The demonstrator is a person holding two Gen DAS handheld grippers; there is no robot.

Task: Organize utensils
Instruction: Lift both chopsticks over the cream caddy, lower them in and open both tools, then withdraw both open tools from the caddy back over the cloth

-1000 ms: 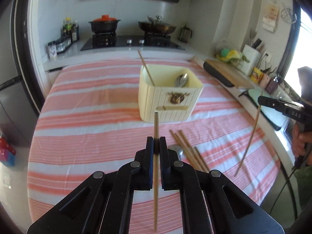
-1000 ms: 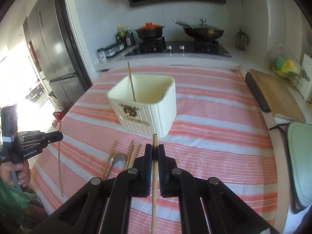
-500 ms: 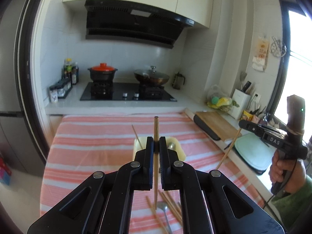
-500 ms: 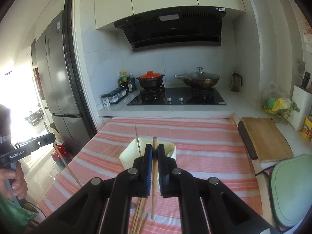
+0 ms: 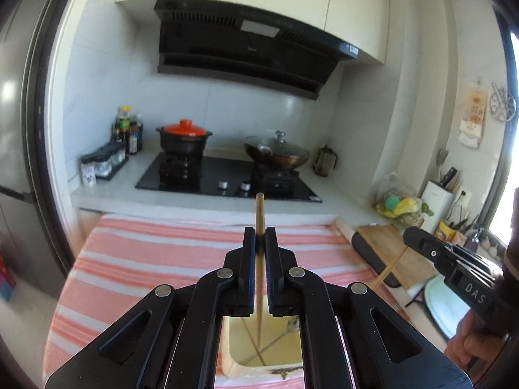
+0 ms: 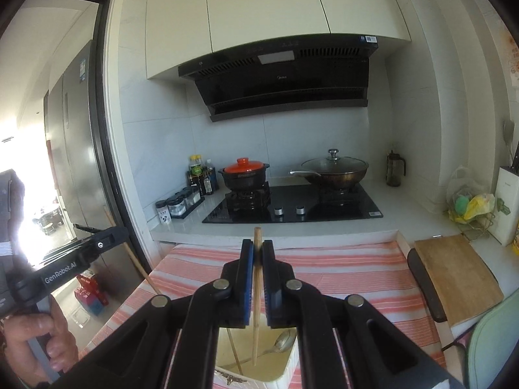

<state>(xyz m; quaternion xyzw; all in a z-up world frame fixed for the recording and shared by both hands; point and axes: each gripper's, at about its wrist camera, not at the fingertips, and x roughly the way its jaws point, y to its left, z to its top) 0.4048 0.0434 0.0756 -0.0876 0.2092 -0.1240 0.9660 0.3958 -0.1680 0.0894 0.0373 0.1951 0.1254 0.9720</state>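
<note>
The left hand-held gripper [image 5: 259,243] pinches a slim, round wooden chopstick [image 5: 259,223] upright between its black jaws, the lower tip hanging inside the cream, ribbed plastic holder [image 5: 233,350] directly below. The right hand-held gripper [image 6: 257,253] likewise clamps a second chopstick [image 6: 256,295] over the same square box, where a metal spoon [image 6: 282,340] and another stick lean. The holder stands on the counter's pink-striped cloth [image 5: 146,259].
</note>
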